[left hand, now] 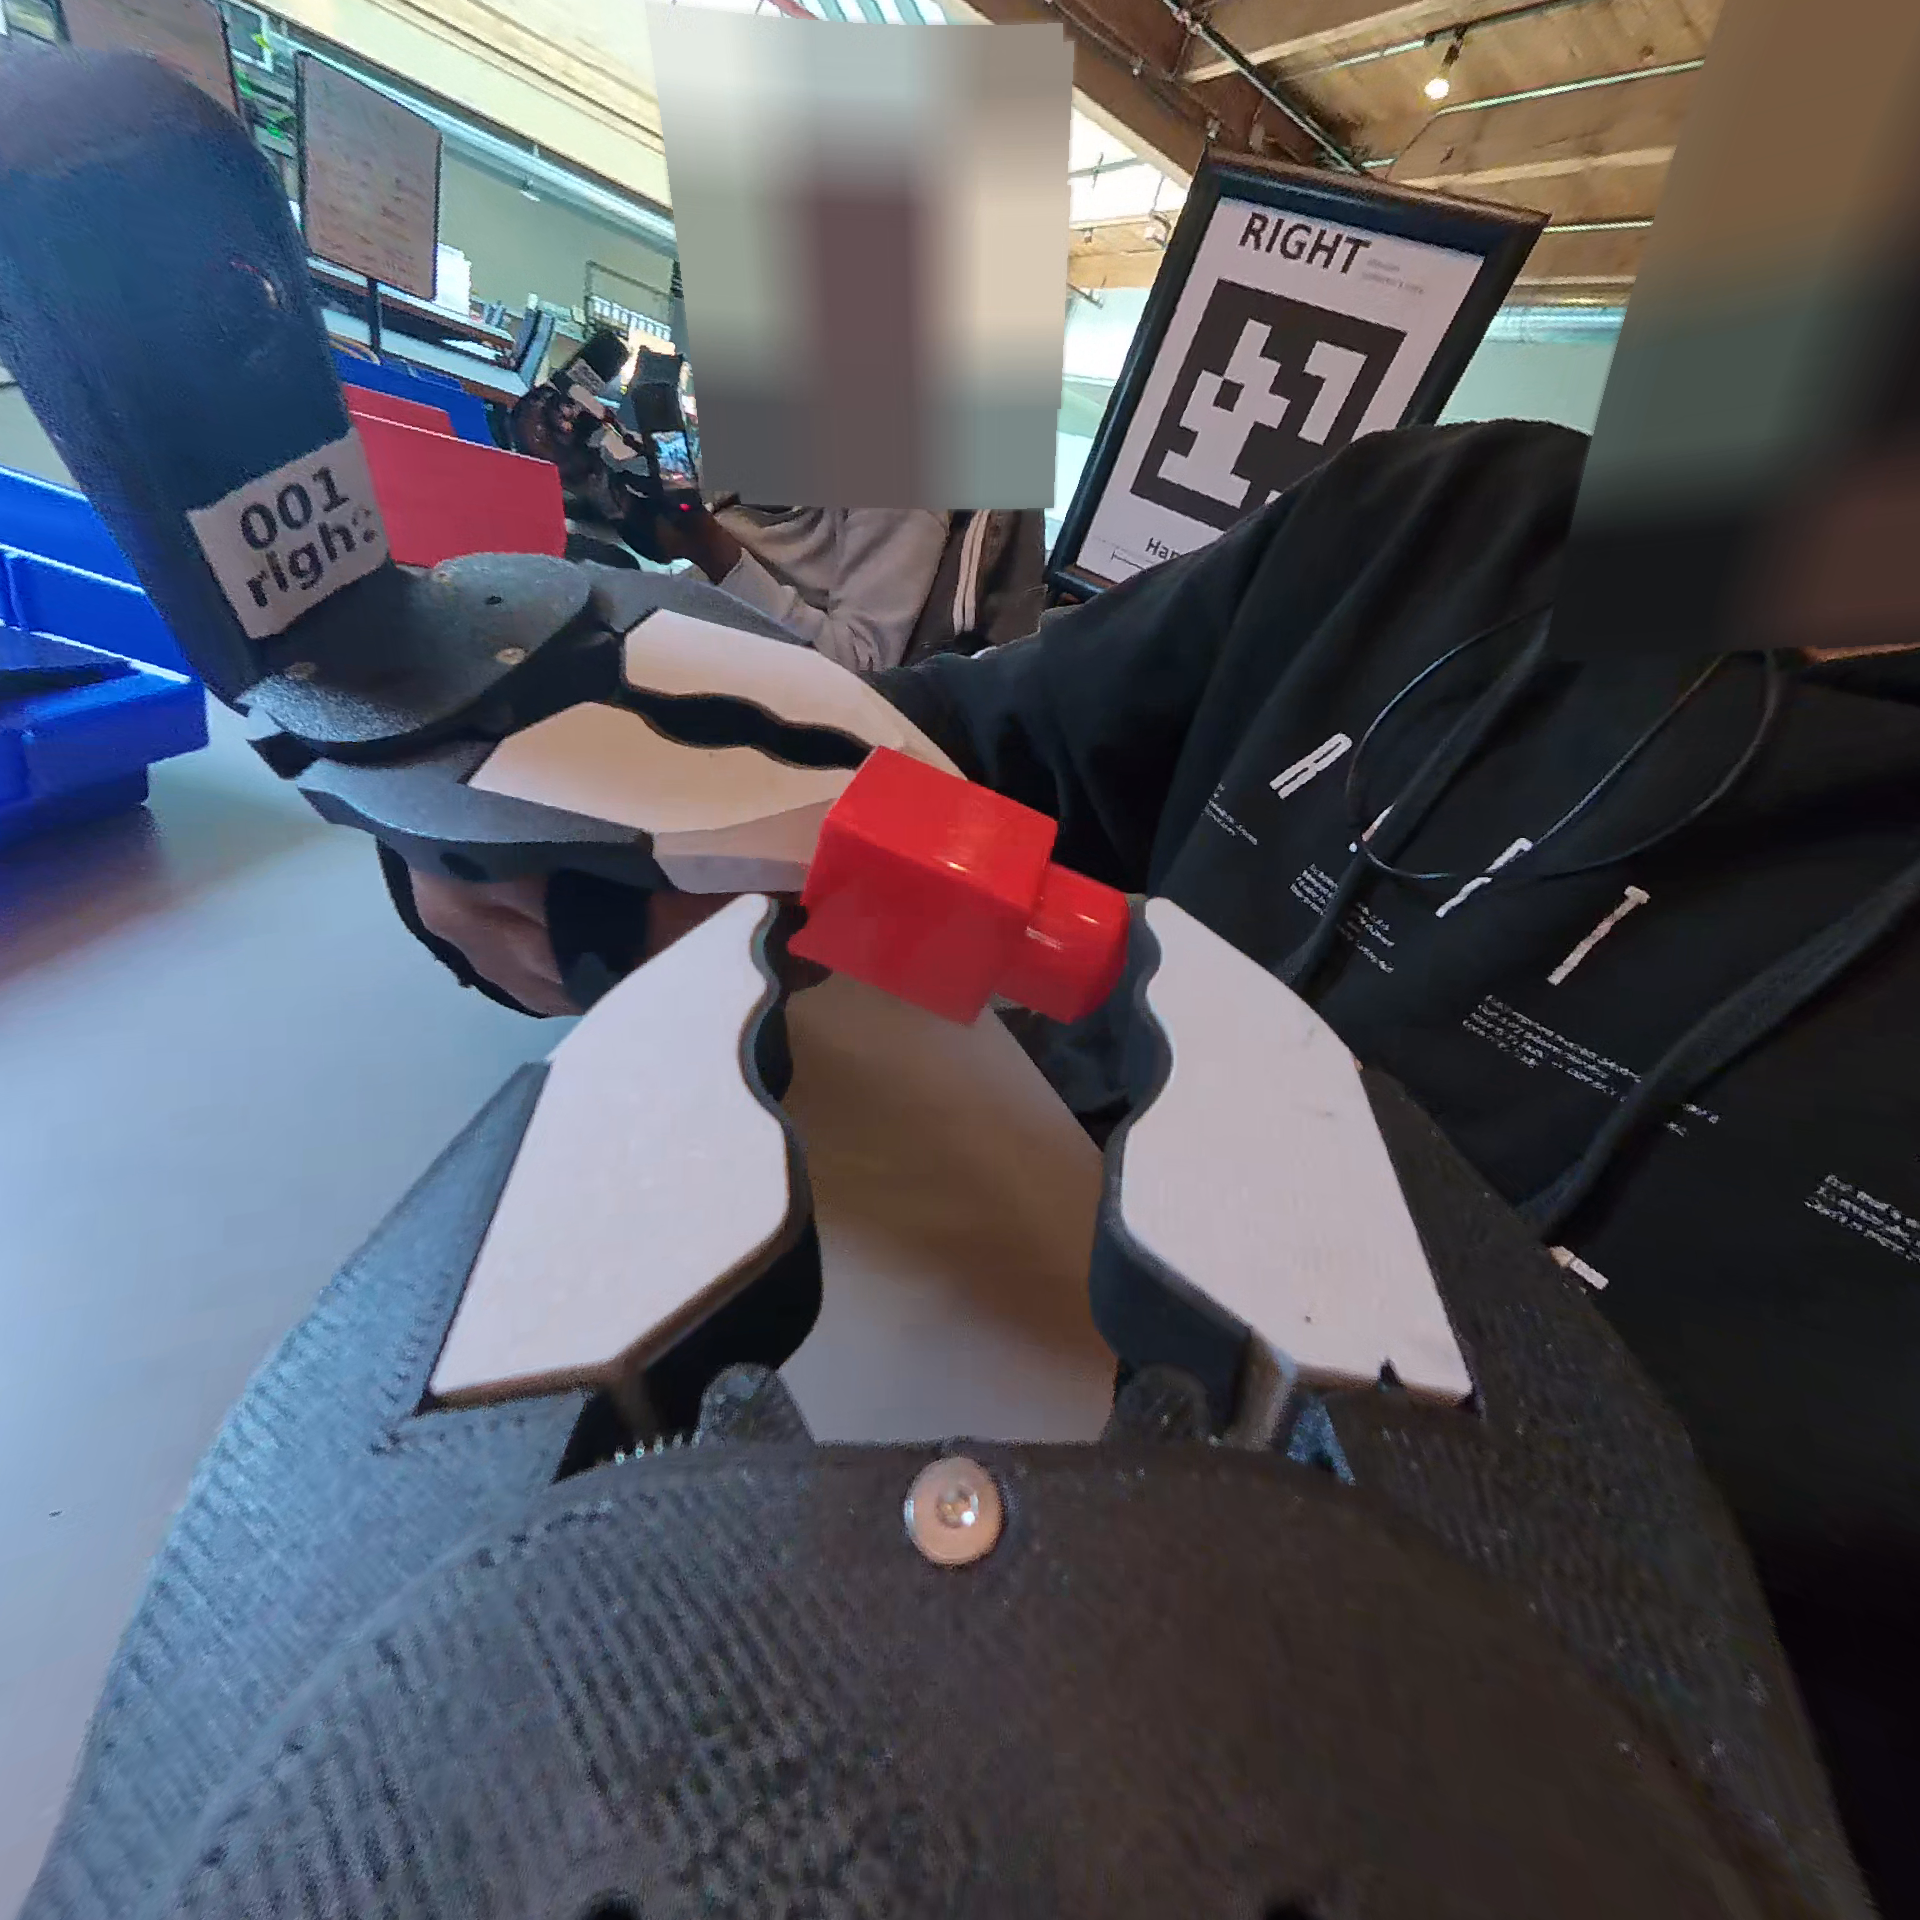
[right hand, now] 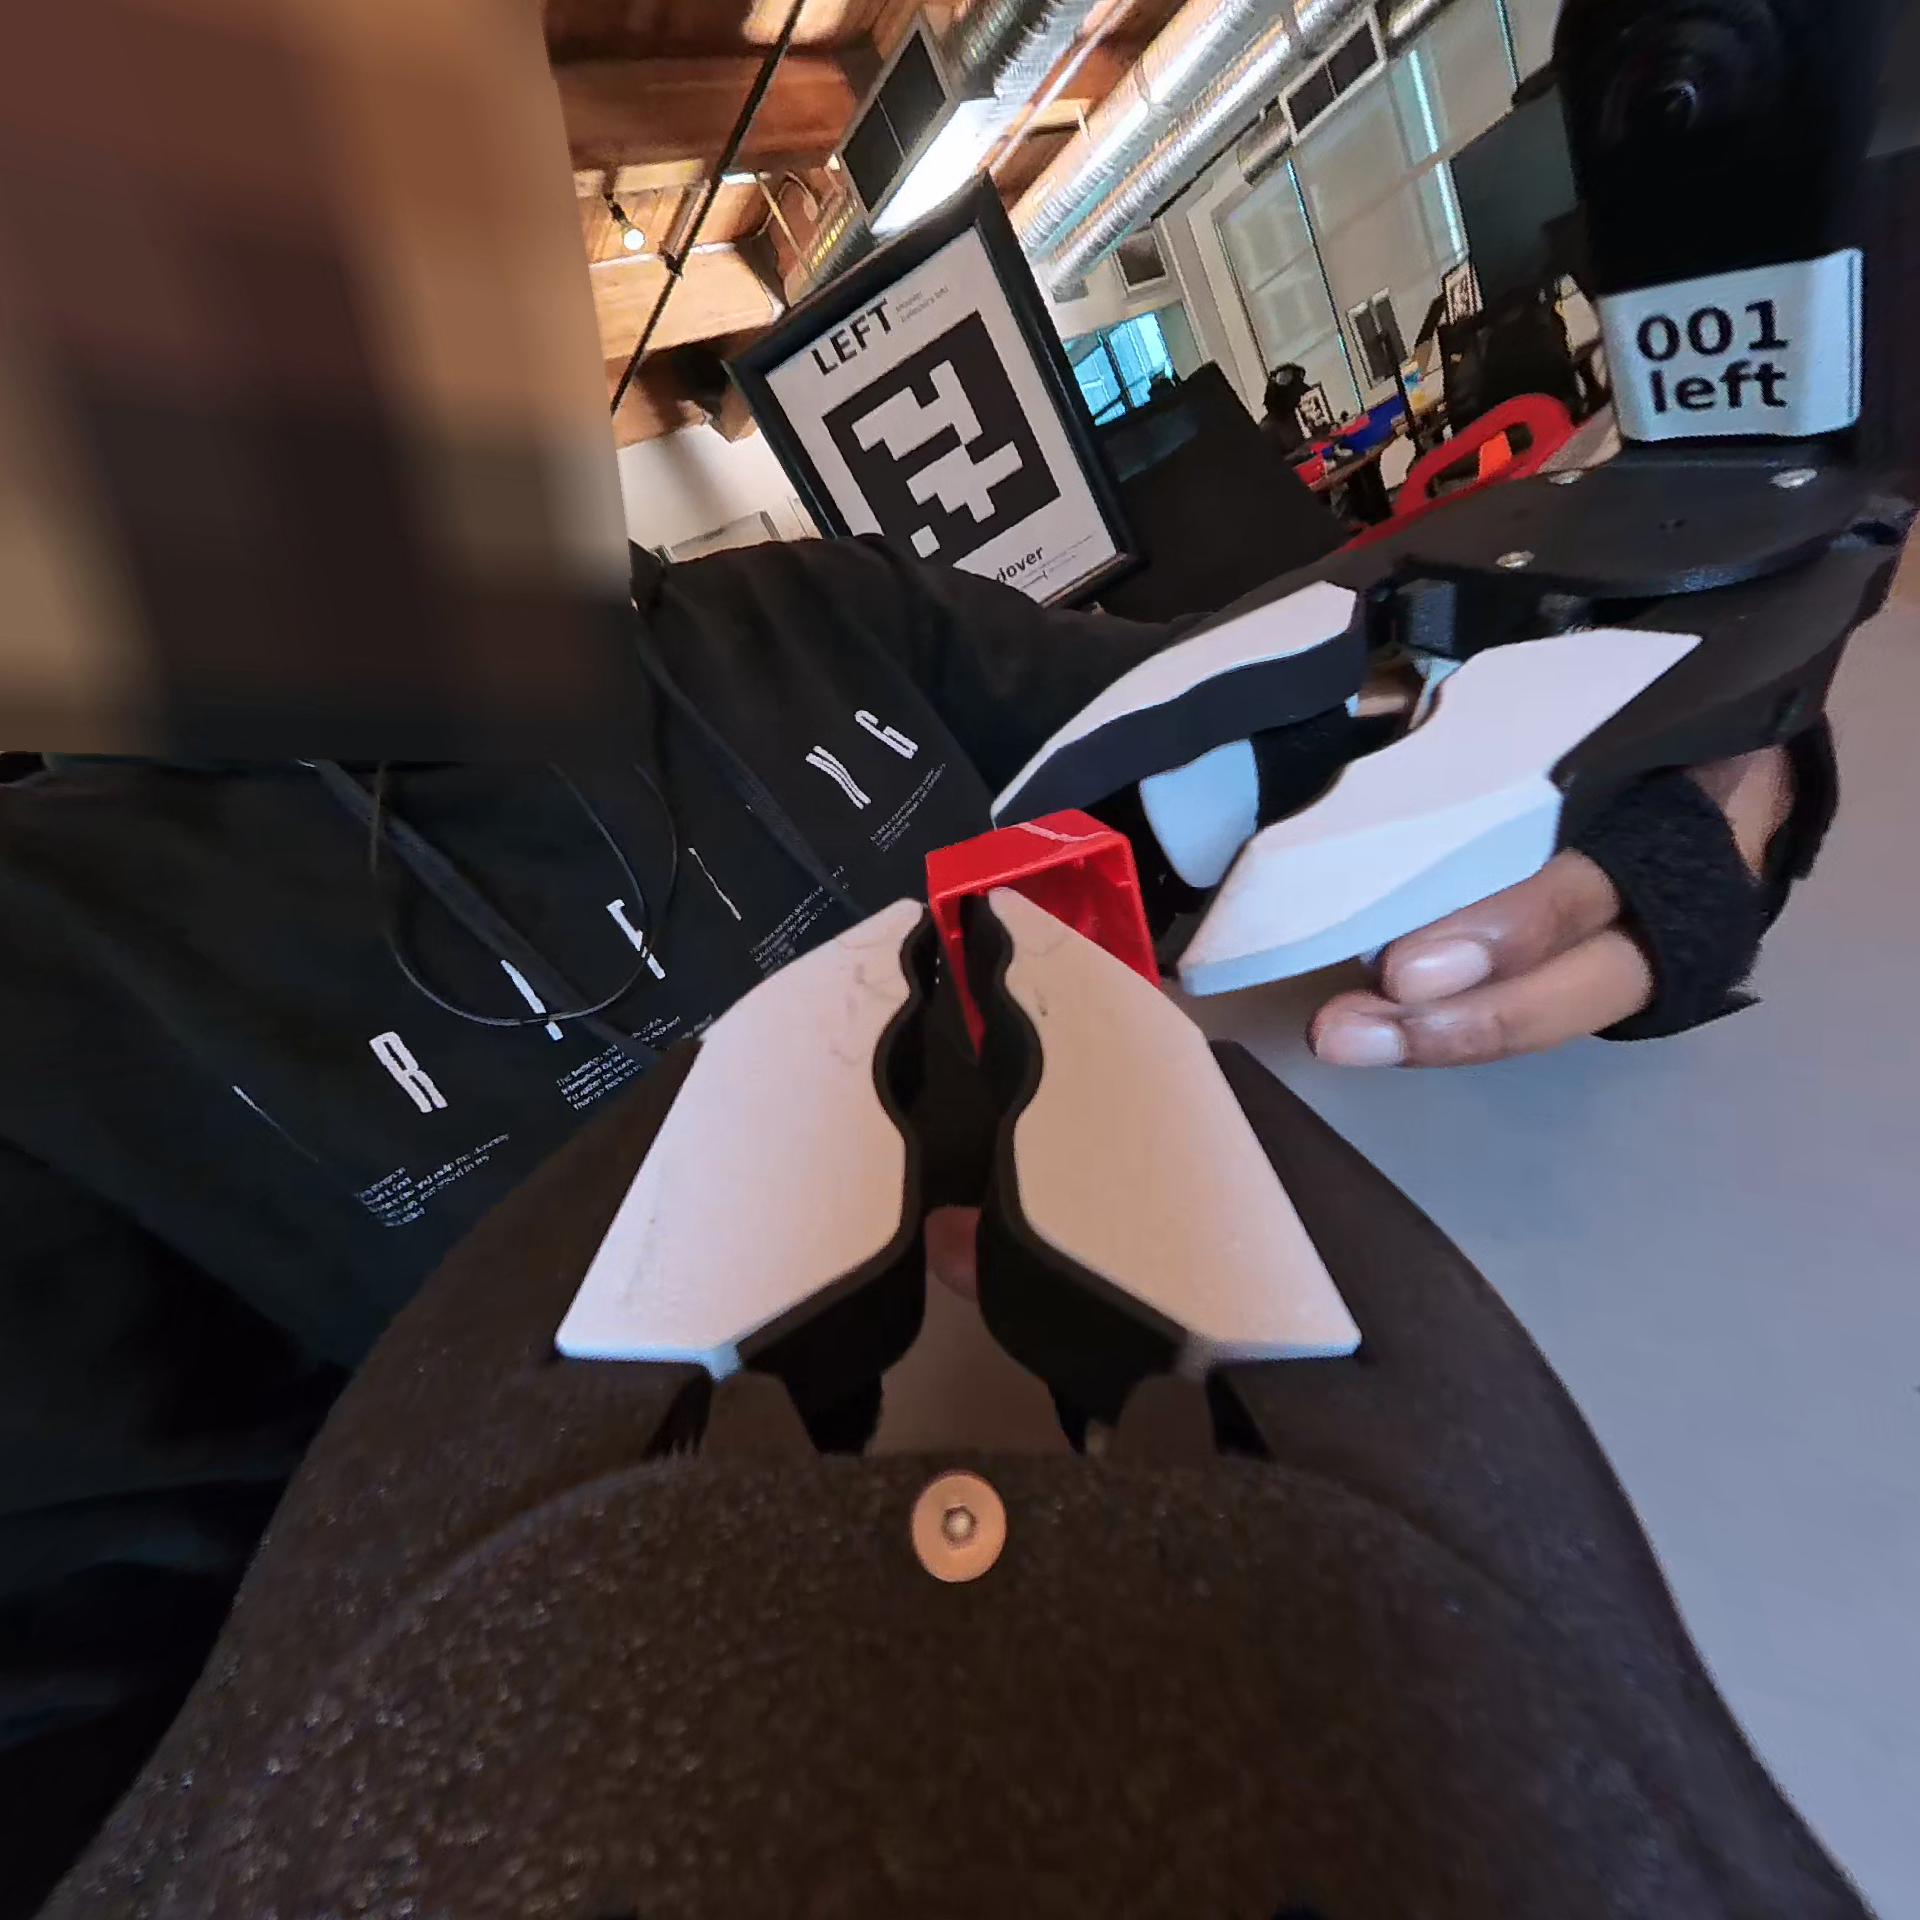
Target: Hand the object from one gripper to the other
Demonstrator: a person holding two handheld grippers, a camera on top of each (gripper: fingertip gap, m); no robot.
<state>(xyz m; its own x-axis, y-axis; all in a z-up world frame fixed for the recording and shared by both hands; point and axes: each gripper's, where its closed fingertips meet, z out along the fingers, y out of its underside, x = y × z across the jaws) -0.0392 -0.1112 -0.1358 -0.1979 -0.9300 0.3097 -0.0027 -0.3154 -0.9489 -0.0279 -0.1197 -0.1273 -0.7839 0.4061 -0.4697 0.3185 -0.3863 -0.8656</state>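
Note:
A red plastic block (left hand: 935, 883) with a stud on one end is held in the air above the grey table (left hand: 208, 1091). My right gripper (right hand: 956, 914) is shut on one wall of the hollow block (right hand: 1081, 894). In the left wrist view the right gripper (left hand: 862, 810) reaches in from the left. My left gripper (left hand: 956, 914) is open, its two fingertips on either side of the block, close to its ends. In the right wrist view the left gripper (right hand: 1091, 894) comes in from the right with its jaws wide apart around the block.
The person holding the grippers wears a black hoodie (left hand: 1455, 831) close behind the block. Framed marker signs (left hand: 1288, 384) (right hand: 935, 457) stand on the table. Blue bins (left hand: 73, 665) and a red bin (left hand: 457, 488) sit at the far left. Another person (left hand: 831, 582) sits beyond. My two grippers' fingertips are within a few centimetres of each other.

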